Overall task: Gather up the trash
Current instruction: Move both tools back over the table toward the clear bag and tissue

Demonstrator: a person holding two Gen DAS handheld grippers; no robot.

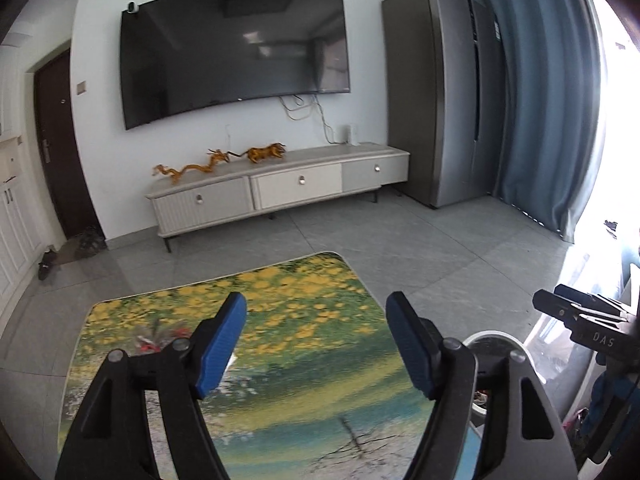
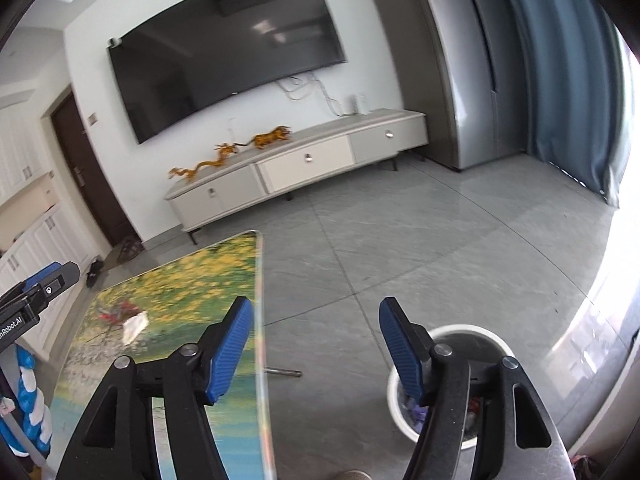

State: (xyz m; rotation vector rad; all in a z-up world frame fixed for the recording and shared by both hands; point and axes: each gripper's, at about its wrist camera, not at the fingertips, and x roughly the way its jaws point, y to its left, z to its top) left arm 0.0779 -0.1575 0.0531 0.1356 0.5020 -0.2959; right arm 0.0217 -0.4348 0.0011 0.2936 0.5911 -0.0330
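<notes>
Trash bin [image 2: 404, 392] on floor under the open right tool [image 2: 316, 344].

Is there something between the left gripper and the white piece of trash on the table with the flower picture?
Nothing visible stands between them. The left gripper is open and empty above the table. The white trash lies alone on the tabletop, beside a red patch in the print. The white bin stands on the floor, right of the table.
</notes>
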